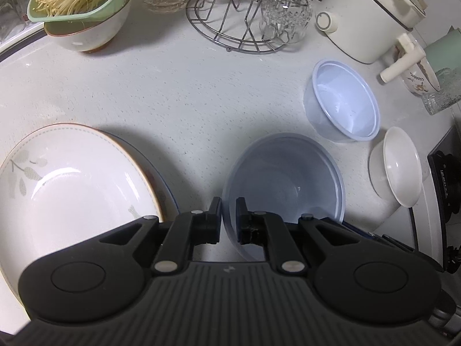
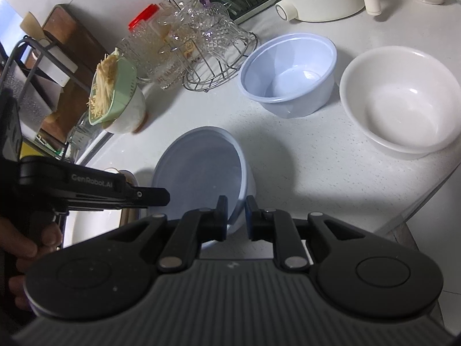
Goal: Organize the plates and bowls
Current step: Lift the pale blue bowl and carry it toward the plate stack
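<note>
A translucent blue-grey plastic bowl (image 1: pixel 283 178) sits on the white counter (image 1: pixel 178 92). My left gripper (image 1: pixel 229 206) is shut on its near-left rim. My right gripper (image 2: pixel 236 206) is shut on the same bowl (image 2: pixel 201 173) at its near-right rim. A second, lighter blue plastic bowl (image 1: pixel 343 101) stands further back and shows in the right wrist view (image 2: pixel 291 75) too. A white ceramic bowl (image 1: pixel 396 167) stands at the right (image 2: pixel 400 101). A large white leaf-patterned plate (image 1: pixel 72 178) lies left, stacked on another plate.
A bowl with a green colander of noodles (image 1: pixel 83 3) stands at the back left (image 2: pixel 115 95). A wire rack with glass cups (image 1: pixel 247 14) and a cream cooking pot (image 1: pixel 371 14) stand at the back. A stove edge (image 1: pixel 446 190) lies at the right.
</note>
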`<state>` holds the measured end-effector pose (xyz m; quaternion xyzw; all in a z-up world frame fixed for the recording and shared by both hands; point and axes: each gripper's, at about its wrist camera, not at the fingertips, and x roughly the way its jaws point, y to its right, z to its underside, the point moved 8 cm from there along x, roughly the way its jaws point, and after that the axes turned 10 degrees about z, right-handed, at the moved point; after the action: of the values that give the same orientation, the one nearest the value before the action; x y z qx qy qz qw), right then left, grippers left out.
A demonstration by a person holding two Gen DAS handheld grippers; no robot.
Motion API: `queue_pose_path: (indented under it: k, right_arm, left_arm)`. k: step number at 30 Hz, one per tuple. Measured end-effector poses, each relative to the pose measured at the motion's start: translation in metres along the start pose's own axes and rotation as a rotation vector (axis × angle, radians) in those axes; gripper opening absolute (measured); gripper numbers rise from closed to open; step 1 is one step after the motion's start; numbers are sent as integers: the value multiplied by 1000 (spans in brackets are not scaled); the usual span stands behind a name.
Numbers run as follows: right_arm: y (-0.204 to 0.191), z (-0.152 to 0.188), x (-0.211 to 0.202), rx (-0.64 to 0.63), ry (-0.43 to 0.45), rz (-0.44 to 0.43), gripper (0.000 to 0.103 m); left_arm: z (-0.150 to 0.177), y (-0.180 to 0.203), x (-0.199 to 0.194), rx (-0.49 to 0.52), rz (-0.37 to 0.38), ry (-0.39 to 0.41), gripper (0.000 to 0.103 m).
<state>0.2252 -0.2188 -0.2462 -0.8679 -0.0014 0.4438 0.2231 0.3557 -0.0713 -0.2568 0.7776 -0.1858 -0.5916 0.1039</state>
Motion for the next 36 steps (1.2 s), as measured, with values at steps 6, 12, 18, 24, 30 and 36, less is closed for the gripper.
queue_pose_path:
  k: [6, 12, 18, 24, 30, 36]
  right_arm:
    - [-2, -1, 2, 1, 5, -7, 17]
    - [-3, -5, 3, -13, 22, 1, 17]
    - [0, -10, -3, -6, 56, 12, 36]
    - [-7, -19, -18, -53, 118, 39, 39]
    - [-10, -25, -37, -104, 175, 69, 39]
    - [-10, -31, -59, -129, 242, 88, 39]
  left_arm:
    - [-3, -2, -1, -1, -5, 5, 10]
    - [-7, -6, -8, -11, -17, 21, 18]
    - [-10, 0, -23, 25, -24, 57, 21]
    - [-10, 9, -41, 43, -19, 99, 26]
    - [-5, 17, -54, 100, -29, 129, 28]
    - [-1, 28, -73, 134, -22, 171, 30]
